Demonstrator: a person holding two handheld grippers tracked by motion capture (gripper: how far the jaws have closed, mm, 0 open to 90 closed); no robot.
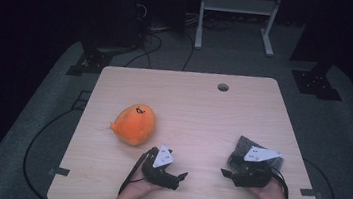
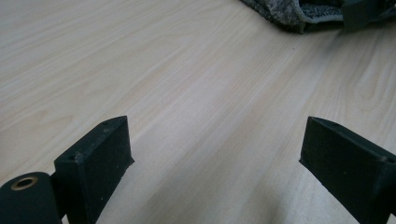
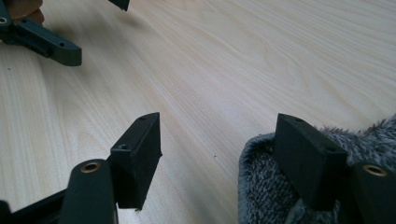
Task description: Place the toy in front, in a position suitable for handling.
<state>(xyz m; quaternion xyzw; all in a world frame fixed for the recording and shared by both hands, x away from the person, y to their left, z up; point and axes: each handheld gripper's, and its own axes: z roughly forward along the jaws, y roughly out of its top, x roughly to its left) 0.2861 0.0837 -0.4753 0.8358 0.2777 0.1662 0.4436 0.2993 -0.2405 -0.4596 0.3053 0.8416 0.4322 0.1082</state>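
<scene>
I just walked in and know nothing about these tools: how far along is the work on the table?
Barely begun, it seems. Nothing looks done: the orange plush toy lies untouched on the pale wooden table. In hand: both grippers rest low with jaws open, the left gripper over bare wood, the right gripper beside the grey fuzzy knitted cloth, one jaw against it. Any gripping or moving is still ahead.

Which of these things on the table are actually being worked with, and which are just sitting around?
In hand:
- grey fuzzy cloth, right beside the open right gripper
- left gripper, open over bare table

Lying about:
- orange plush toy, away from both grippers
- white metal stand on the floor beyond the table
</scene>
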